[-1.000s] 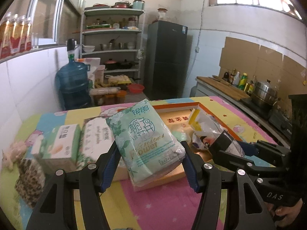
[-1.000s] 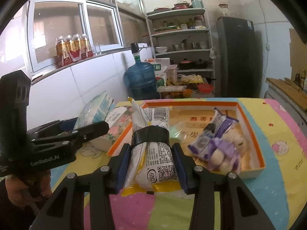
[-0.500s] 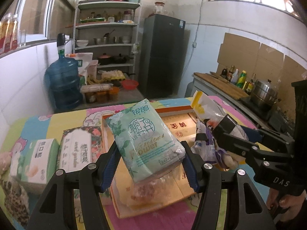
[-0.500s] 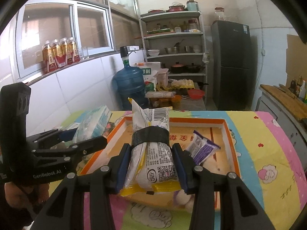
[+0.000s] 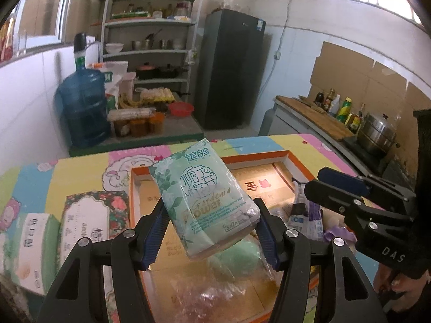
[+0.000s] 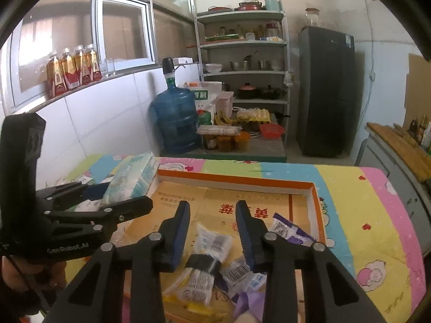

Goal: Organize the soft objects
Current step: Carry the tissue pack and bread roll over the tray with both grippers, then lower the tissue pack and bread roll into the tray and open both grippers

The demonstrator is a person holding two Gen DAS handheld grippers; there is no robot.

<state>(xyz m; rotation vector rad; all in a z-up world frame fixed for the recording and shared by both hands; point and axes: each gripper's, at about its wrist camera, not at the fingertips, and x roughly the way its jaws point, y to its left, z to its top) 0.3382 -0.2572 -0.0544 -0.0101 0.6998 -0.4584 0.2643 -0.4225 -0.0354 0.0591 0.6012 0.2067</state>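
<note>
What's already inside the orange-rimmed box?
In the orange-rimmed box: a banded white-and-yellow packet, a purple wrapper, a green item in clear plastic. The tissue pack hides part of the floor.

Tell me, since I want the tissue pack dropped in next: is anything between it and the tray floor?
Yes. The left gripper holds the green tissue pack over the orange-rimmed tray, and a green soft item in clear wrap lies on the tray floor right below it. The floor farther back looks bare.
</note>
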